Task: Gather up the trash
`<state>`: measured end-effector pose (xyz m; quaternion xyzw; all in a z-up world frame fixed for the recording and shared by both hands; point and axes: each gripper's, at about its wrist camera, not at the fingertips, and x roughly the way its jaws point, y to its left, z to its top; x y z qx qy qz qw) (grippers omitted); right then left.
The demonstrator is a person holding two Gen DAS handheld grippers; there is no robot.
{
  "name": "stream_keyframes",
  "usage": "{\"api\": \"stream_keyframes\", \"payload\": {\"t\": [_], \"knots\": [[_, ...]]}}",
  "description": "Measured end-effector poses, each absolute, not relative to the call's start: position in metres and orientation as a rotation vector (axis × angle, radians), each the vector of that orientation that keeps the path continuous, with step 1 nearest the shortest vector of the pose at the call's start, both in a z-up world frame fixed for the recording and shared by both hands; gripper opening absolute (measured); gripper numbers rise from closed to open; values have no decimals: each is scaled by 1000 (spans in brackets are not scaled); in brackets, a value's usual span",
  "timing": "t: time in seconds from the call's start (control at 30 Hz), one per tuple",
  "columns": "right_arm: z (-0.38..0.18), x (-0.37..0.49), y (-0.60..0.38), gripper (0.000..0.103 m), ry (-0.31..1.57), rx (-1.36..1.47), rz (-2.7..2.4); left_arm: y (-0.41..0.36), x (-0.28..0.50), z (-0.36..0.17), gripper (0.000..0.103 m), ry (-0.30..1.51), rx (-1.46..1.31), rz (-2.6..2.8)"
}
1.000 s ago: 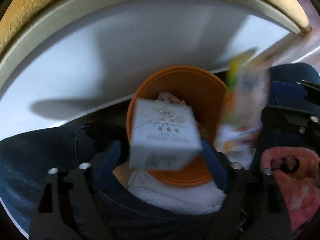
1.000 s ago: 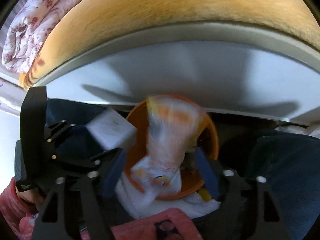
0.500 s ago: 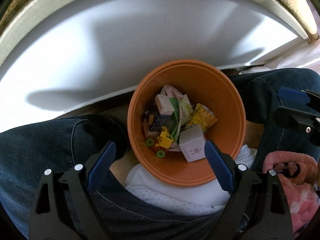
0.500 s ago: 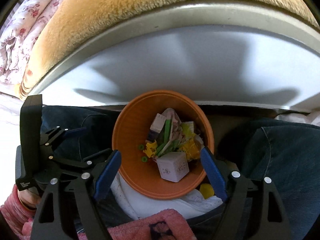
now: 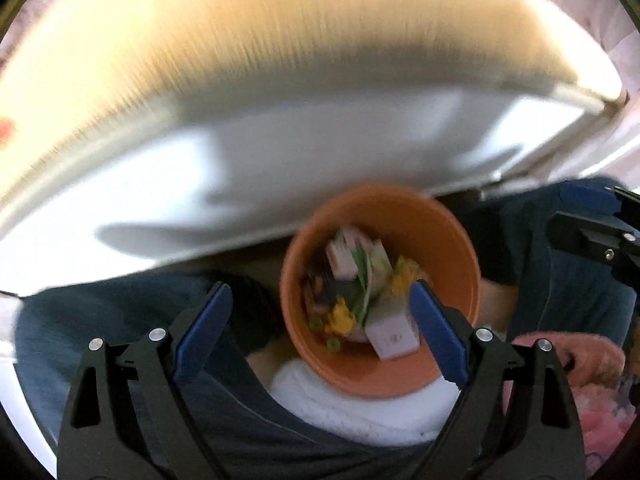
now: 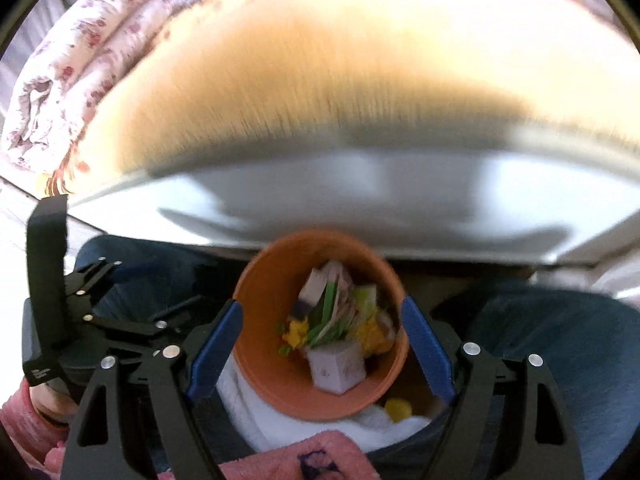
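An orange bucket [image 5: 452, 240] stands between a seated person's legs and holds several pieces of trash. Among them are a white box [image 5: 390, 334], yellow wrappers and green scraps. My left gripper [image 5: 316, 292] hangs above the bucket, open with nothing between its blue pads. From the right wrist view the bucket [image 6: 272, 280] and the white box [image 6: 338, 366] lie below my right gripper [image 6: 322, 306], which is also open and empty. Each gripper shows at the edge of the other's view: the right gripper [image 5: 592, 232] and the left gripper [image 6: 100, 300].
A bed with a tan blanket [image 6: 360, 60] and white side panel [image 5: 320, 152] rises just behind the bucket. A folded floral quilt [image 6: 80, 52] lies at the far left. Jeans-clad legs [image 6: 560, 340] flank the bucket, which rests on white cloth [image 5: 340, 408]. A pink sleeve [image 5: 580, 360] is at right.
The white box and a wrapper have dropped from the jaws and now lie in the bucket. Both grippers have risen and tilted up, so more of the bed shows.
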<state>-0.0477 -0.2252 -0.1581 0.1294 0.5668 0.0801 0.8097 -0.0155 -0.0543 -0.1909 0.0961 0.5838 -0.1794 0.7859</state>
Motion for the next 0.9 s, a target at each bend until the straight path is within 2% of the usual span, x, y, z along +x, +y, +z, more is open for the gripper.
{"api": "stream_keyframes", "payload": {"t": [0.43, 0.8, 0.9], "knots": [[-38, -50, -236, 80, 799, 164, 86, -36, -7, -61, 88, 849, 127, -262], [26, -54, -232, 80, 573, 128, 78, -24, -10, 22, 88, 606, 59, -216], [41, -58, -231, 80, 514, 122, 76, -25, -15, 37, 91, 543, 49, -206]]}}
